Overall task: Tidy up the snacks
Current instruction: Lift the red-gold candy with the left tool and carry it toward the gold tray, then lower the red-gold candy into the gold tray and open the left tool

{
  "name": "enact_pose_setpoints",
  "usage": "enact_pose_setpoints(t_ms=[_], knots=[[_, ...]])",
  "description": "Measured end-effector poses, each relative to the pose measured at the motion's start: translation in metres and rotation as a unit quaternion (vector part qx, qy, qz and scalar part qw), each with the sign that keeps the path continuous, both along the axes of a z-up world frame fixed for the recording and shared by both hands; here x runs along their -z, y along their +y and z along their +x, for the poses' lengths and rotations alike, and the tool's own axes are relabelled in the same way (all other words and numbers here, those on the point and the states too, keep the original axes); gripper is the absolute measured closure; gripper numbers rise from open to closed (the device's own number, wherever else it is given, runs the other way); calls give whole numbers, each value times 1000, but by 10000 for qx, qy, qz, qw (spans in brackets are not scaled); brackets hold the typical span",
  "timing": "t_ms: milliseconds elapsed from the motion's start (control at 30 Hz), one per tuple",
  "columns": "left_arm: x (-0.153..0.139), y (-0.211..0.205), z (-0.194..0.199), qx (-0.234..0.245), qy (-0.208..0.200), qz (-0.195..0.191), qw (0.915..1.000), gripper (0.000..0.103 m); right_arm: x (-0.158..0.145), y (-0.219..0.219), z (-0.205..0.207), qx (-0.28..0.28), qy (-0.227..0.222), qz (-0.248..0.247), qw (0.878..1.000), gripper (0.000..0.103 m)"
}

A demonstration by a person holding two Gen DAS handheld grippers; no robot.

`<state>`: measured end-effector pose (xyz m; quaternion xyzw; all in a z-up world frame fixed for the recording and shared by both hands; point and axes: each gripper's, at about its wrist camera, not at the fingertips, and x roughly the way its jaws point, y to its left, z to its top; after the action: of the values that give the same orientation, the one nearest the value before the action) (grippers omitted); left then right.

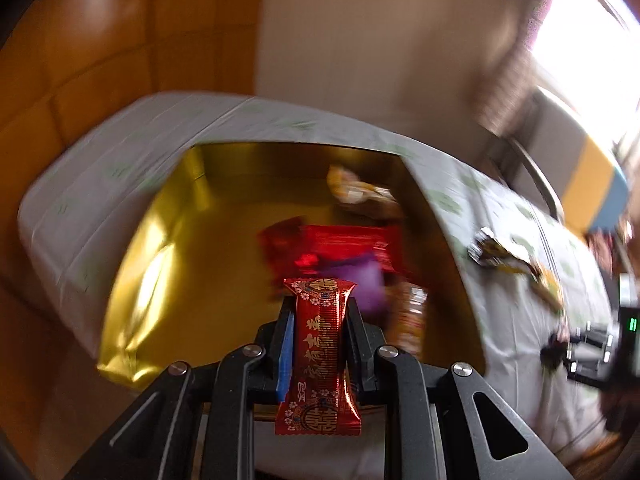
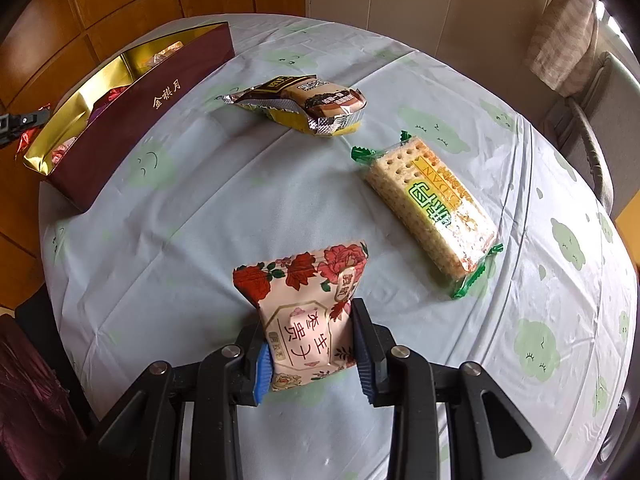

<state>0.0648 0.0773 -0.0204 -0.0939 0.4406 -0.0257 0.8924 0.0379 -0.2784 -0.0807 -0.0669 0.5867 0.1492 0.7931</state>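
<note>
My left gripper (image 1: 320,312) is shut on a red and gold candy packet (image 1: 320,356), held above the near edge of the gold-lined box (image 1: 160,240). Several snacks lie blurred inside that box, among them a red packet (image 1: 344,244) and a purple one (image 1: 360,276). In the right wrist view my right gripper (image 2: 312,320) is shut on a pink flowered snack packet (image 2: 308,312) that rests on the tablecloth (image 2: 200,208). The same box (image 2: 132,120), maroon outside, stands at the far left, with the left gripper (image 2: 20,124) at its left end.
A brown and yellow snack bag (image 2: 308,106) lies at the back of the table and a cracker pack (image 2: 432,208) with green ends lies to the right. A chair (image 2: 592,148) stands past the table's right edge. Wooden floor surrounds the table.
</note>
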Motion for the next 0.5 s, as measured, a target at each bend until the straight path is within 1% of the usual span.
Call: enact_pose_setpoints(t_ms=[133,200,367,500], knots=[[9,38,12,-477,337,-639,9962,81,0,1,0,-9,-9,-25,10000,69],[9,44,16,-561,364,-787,9947,81,0,2,0,-7,-8,-22,10000,69],[1,32,40,-420,347,-987,9936,81,0,2,1,-6,-9,-29,10000,69],[-2,16,78,-332,356,-1027,9935,81,0,2,1,-5,-10,-26,10000,69]])
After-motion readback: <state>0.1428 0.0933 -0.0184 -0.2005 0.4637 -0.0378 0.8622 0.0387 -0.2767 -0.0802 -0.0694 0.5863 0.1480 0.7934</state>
